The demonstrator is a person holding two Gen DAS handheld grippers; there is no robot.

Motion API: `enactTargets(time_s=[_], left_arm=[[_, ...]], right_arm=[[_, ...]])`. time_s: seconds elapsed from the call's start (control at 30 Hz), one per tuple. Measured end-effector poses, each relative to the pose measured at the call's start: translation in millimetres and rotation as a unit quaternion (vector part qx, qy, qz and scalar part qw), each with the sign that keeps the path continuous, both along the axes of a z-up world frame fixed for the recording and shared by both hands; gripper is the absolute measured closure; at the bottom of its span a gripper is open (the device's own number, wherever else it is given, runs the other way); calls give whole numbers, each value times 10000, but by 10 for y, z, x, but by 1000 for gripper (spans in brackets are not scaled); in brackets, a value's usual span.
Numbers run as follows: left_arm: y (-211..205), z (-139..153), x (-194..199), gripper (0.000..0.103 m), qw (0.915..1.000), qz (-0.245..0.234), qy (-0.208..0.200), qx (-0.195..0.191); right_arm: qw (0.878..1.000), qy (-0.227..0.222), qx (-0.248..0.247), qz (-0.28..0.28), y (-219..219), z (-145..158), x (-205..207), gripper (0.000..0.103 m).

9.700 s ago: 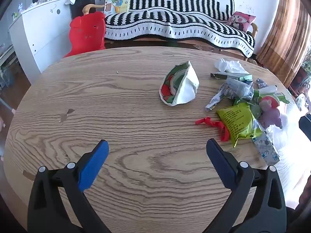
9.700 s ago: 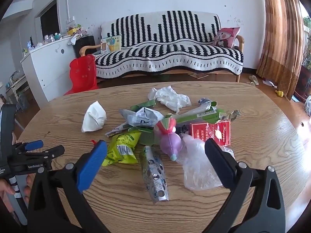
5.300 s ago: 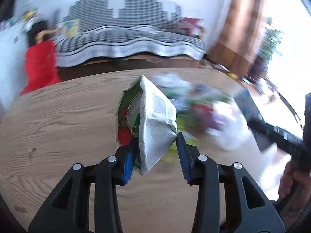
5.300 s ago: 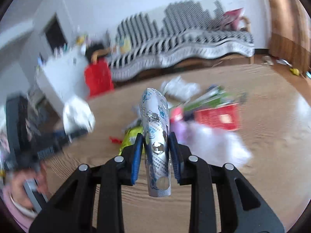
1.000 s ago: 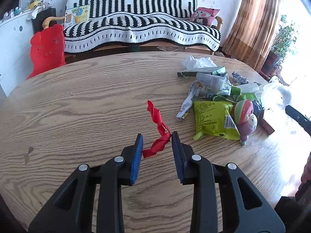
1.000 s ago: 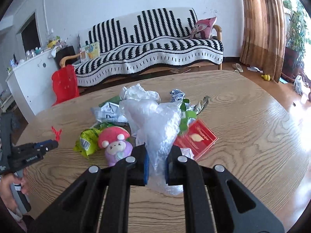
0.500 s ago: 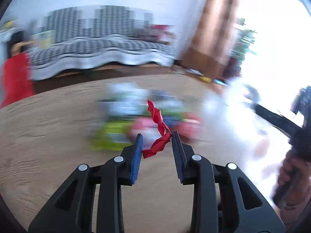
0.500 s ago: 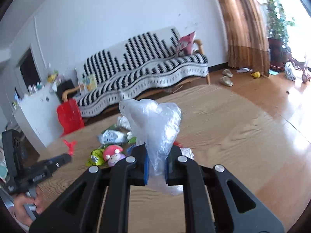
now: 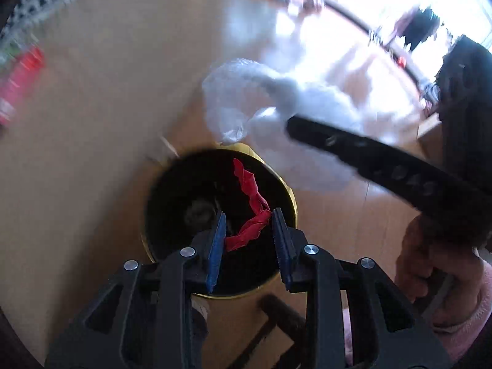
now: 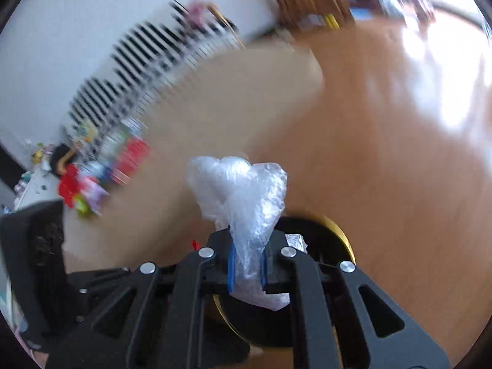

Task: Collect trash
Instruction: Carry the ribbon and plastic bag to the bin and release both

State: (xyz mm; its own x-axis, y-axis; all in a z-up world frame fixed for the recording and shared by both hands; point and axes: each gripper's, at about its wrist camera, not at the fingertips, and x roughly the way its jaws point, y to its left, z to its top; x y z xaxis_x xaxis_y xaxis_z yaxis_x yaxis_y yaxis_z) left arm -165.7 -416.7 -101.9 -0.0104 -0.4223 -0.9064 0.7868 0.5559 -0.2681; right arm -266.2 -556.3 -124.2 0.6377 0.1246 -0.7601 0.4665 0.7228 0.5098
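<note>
The left tongs [image 9: 247, 240] are gripping a twisted red wrapper [image 9: 249, 209] above the round gold-rimmed black bin [image 9: 292, 196], while the right tongs [image 10: 247, 266] are clamping a crumpled clear plastic bag [image 10: 243, 193] beside its rim, so both should be centring over the opening before parting.

My right gripper [image 10: 247, 266] pinched a crumpled clear plastic bag [image 10: 243, 193] between its blue pads [image 10: 231, 266], above a dark, gold-rimmed bin [image 10: 338, 230]. Blurred trash [image 10: 101, 175] lay on the wooden table [image 10: 230, 98] beyond, before a striped sofa [image 10: 138, 70].
</note>
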Motion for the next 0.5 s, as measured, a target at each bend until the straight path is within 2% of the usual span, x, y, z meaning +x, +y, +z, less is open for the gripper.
enactTargets(time_s=[0.07,0.13,0.5], left_arm=[[-56,-214,-23,73,9995,-88,109,289],[-89,-267,-40,73,9989,-216,60,408],[-82,-278,-94,73,9985,-281,94,450]], right_arm=[[9995,204,251,-35,-43,-225,-2,91],[9987,361,365,-35,-73,-394,1,91],[9973,434,585,-101,-176,-535,16,91]])
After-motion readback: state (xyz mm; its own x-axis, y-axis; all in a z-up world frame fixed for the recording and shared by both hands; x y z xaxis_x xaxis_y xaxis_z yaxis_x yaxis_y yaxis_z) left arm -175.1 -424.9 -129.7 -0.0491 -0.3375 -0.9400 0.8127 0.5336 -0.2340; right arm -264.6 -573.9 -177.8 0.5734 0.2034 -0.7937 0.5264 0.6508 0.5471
